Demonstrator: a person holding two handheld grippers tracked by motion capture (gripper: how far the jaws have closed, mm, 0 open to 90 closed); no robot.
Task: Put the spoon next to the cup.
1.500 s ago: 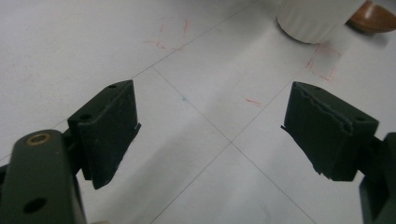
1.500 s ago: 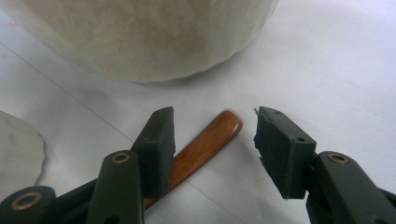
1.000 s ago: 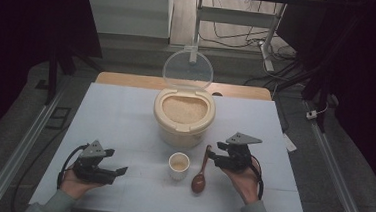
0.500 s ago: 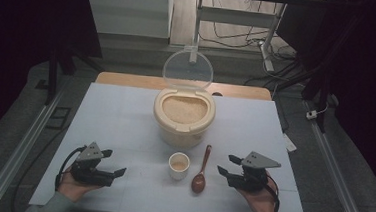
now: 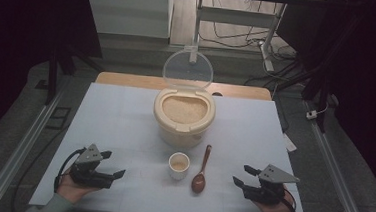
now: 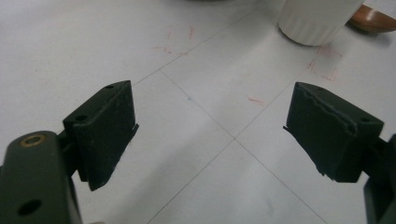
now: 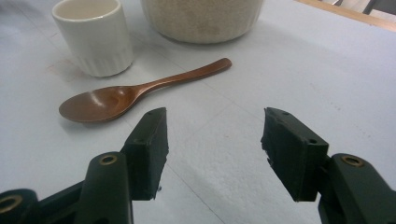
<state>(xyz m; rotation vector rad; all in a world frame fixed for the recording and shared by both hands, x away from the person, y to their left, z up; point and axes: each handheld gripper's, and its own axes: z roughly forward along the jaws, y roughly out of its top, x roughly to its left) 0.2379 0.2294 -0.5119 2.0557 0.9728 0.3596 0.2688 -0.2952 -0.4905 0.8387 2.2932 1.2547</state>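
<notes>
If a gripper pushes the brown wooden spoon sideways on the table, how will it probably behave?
The brown wooden spoon looks rigid, so it should not bend. Its glossy surface suggests it may slide easily on the smooth white table. Resting on its rounded bowl, it would likely pivot rather than move straight, perhaps bumping the small white ribbed cup beside it.

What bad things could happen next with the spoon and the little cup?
The cup stands right beside the wooden spoon, so a careless reach with the open right gripper might knock it over and spill what looks like rice inside. The rice container stands open just behind, so a bump might scatter grains.
</notes>
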